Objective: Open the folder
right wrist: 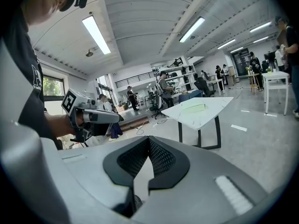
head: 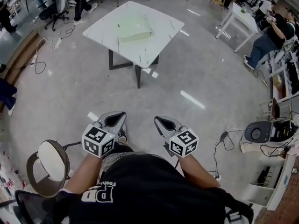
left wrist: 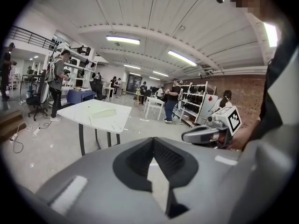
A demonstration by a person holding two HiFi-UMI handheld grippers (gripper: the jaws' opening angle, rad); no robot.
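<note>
Head view, grippers: you hold the left gripper [head: 113, 121] and the right gripper [head: 167, 124] side by side at your waist, both pointing ahead over the floor [head: 196, 78].
Head view, folder: the pale green folder [head: 134, 29] lies flat and closed on the white table [head: 161, 41], well ahead of both sets of jaws, with nothing touching it.
Head view, writing: your black shirt [head: 140, 185] has large white letters, upside down and creased, so I can't read them with confidence. The marker cubes [head: 99, 140] carry only black-and-white squares.
Left gripper view, jaws: they meet tip to tip with nothing between them.
Left gripper view, folder: it is far beyond the tips and off to their left; your right gripper is just to the right of the jaws.
Left gripper view, writing: none is legible.
Right gripper view, jaws: pressed together and empty.
Right gripper view, folder: it is far beyond the tips and to their right, with no label visible on it.
Progress: by my reading, nothing is done yet. You have to reach the table, catch the cover's edge and swing it open.
</note>
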